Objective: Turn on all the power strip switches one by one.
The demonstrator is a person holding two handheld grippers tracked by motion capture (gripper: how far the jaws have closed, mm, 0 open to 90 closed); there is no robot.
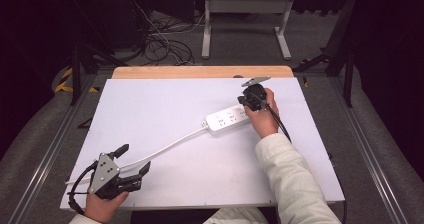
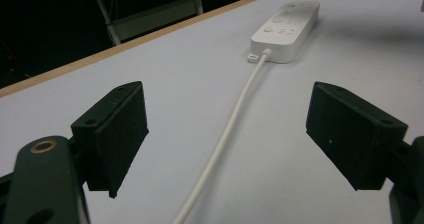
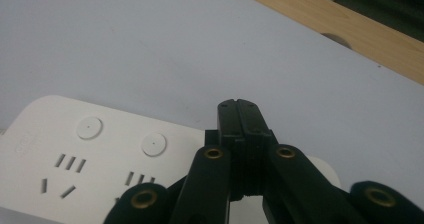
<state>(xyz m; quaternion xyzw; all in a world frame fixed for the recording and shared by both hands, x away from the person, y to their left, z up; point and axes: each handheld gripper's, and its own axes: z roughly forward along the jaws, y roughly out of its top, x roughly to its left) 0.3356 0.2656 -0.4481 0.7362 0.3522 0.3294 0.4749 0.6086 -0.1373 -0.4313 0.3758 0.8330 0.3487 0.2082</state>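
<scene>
Power strip (image 1: 228,118) mid-table, cord (image 1: 165,148) trailing toward you | your right gripper (image 1: 255,95) over its far end, jaws pressed together, empty | your left gripper (image 1: 131,160) near front edge, jaws wide apart astride cord | nothing gripped yet; goal unclear.

We find no text, brand, number or sign that can be read anywhere in these pictures. The white power strip (image 3: 75,159) carries a faint embossed mark near its left end in the right gripper view, but it is too blurred for us to make out
</scene>
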